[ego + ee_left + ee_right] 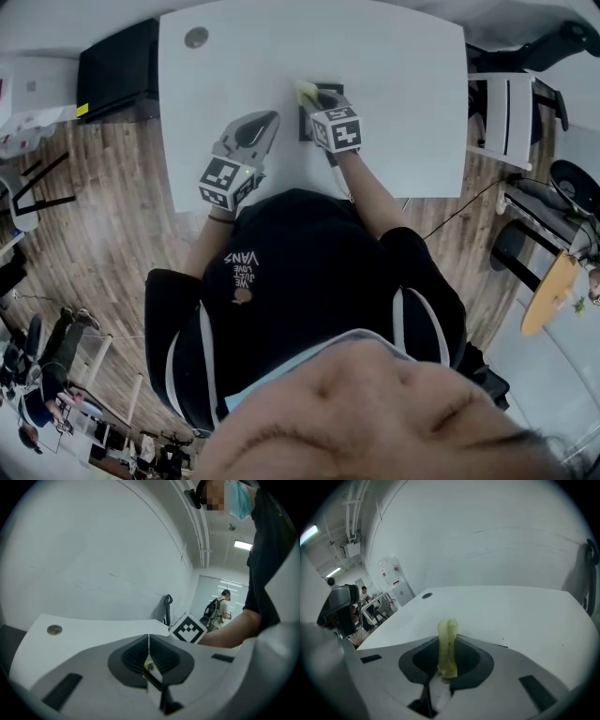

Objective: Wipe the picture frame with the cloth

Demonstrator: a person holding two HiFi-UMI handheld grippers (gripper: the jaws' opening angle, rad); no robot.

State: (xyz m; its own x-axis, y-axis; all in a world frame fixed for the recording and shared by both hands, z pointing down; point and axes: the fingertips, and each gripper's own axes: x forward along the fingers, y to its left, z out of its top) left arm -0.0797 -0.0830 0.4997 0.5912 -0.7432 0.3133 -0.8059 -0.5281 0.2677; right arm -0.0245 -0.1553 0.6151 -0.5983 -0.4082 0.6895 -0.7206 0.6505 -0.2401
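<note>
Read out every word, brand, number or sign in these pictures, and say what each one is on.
"VANS": upside down in the head view, on the person's black shirt.
Smaller print beside it: too small to read.
Marker cubes on the left gripper and right gripper: square patterns, no letters.
Red label on the white jug: too blurred to read.
Cloth: no print.

White counter [394, 84], with a round cable port [196, 37] at its far left corner. Black cabinet [117, 70] to its left, on wood-plank floor [103, 216]. White chair [511, 117] to the right. Round wooden table [548, 292] at near right. Person with backpack [220, 604] in the far hallway.
</note>
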